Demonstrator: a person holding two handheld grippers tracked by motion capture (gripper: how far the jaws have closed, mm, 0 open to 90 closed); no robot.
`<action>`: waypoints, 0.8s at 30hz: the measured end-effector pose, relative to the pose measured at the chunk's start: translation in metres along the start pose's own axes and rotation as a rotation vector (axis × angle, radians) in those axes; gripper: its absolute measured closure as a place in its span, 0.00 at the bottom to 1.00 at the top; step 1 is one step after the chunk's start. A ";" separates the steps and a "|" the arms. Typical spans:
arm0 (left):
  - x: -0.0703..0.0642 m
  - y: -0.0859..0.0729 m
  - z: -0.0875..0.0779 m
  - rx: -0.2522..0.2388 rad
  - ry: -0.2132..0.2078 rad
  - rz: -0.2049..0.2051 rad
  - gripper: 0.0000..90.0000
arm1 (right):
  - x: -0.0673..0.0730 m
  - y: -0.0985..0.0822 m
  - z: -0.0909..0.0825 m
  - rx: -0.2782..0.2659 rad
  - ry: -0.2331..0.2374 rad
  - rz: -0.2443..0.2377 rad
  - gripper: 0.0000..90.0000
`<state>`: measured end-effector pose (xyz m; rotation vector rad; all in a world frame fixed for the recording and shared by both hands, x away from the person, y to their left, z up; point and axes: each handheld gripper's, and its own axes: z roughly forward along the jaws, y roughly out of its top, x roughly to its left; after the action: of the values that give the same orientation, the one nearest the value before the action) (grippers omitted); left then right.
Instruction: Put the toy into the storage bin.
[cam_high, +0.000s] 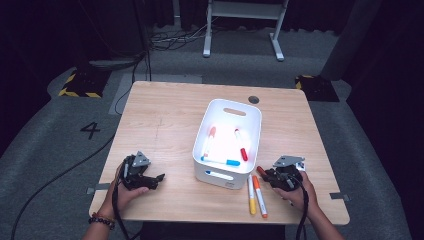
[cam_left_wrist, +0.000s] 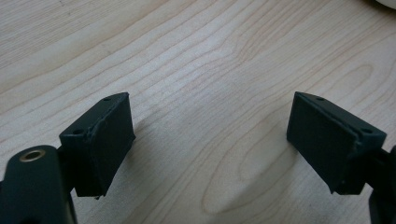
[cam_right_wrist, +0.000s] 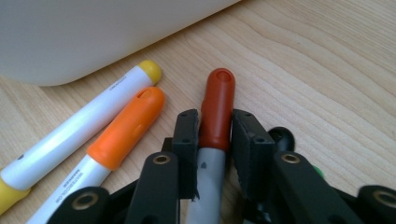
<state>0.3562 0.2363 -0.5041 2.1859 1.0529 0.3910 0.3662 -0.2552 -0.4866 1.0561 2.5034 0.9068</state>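
Brown-capped marker (cam_right_wrist: 216, 112) clamped between right gripper (cam_right_wrist: 215, 135) fingers (cam_right_wrist: 187, 135), cap protruding

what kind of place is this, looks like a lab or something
Most likely a lab or studio set up for recording. A lone wooden table stands on grey carpet with a number 4 marked on the floor, yellow-black hazard tape nearby, cables trailing across, and dark curtains around it.
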 end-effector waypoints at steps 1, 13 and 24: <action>0.000 0.000 0.000 0.000 -0.002 0.001 0.17 | 0.000 0.000 0.000 0.002 -0.001 0.007 0.82; 0.000 0.000 0.000 0.000 -0.008 -0.006 0.17 | -0.006 0.001 -0.019 -0.119 0.013 0.011 0.83; 0.000 0.000 0.000 0.001 -0.007 -0.003 0.17 | -0.009 0.013 -0.046 -0.251 0.038 0.005 0.83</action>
<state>0.3563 0.2362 -0.5043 2.1843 1.0527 0.3807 0.3580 -0.2746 -0.4426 0.9719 2.3391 1.2149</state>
